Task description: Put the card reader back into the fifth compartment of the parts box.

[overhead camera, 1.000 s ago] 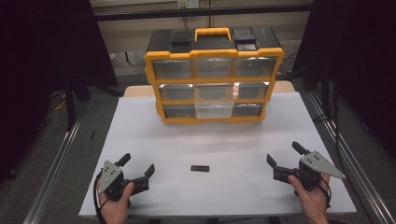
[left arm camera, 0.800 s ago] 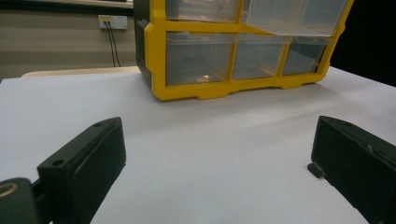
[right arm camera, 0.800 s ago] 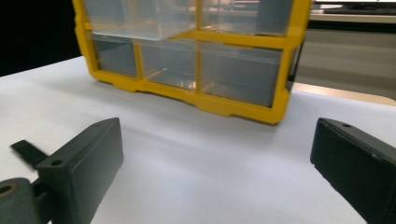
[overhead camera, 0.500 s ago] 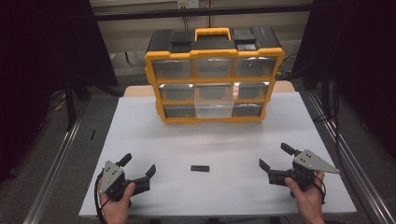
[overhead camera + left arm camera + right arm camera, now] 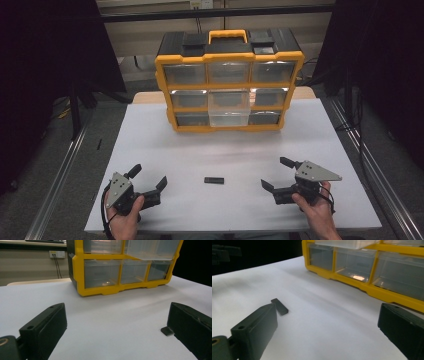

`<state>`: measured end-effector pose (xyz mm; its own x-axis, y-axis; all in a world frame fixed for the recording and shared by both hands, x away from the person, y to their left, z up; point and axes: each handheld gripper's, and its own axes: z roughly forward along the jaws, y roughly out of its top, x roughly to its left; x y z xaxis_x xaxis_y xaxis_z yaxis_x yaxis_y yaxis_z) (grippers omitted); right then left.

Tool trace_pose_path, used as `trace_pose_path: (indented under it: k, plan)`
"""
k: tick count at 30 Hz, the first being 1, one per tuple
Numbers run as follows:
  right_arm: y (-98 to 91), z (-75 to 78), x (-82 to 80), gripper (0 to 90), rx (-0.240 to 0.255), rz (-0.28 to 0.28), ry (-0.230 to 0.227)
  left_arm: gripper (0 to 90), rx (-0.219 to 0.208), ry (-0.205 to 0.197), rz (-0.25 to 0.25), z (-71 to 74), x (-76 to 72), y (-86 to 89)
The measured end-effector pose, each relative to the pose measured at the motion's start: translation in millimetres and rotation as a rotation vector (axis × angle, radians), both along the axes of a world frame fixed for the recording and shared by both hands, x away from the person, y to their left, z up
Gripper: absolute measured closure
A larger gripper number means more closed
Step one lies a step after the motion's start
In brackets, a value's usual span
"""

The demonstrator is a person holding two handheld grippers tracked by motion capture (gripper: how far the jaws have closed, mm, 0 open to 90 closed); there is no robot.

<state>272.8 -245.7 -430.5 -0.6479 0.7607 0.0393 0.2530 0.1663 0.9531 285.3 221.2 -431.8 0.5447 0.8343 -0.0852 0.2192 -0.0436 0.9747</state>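
Two spread grippers rested on a white surface (image 5: 150, 135) either side of a small black bar (image 5: 214, 180).

In the high view, the left gripper (image 5: 149, 179) and the right gripper (image 5: 278, 173) sat near the front edge, each held in a hand, fingers released and apart, grasping nothing; the bar lay flat between them, touching neither, and a yellow drawer organizer (image 5: 229, 80) stood at the far side with a middle drawer pulled partly out. In the left gripper view, the bar (image 5: 167, 331) peeked out just beside the right-hand finger (image 5: 192, 327), with the organizer (image 5: 125, 272) beyond. In the right gripper view, the bar (image 5: 279, 306) lay just past the left-hand finger (image 5: 254, 330), the fingers wide apart.
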Motion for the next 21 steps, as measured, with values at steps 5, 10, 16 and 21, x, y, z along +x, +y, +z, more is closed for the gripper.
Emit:
trace_pose_path:
  k: [5, 10, 16, 21]
  plan:
    - [8.4, 0.4, 5.3, 3.4, -0.023, 0.054, 0.042, 2.6, 0.004, 0.006, -0.004, -0.7, 0.8, -1.0]
    - [17.1, 1.7, 9.8, 5.2, -0.025, 0.094, 0.068, 2.6, 0.002, 0.003, -0.005, -0.7, 0.5, -1.0]
    - [32.1, 1.2, 16.6, 8.8, -0.051, 0.15, 0.098, 2.7, 0.003, 0.004, -0.007, -0.7, 0.6, -1.4]
    - [44.8, 1.6, 23.4, 8.8, -0.052, 0.2, 0.113, 2.7, 0.002, 0.002, -0.006, -0.6, 0.7, -1.3]
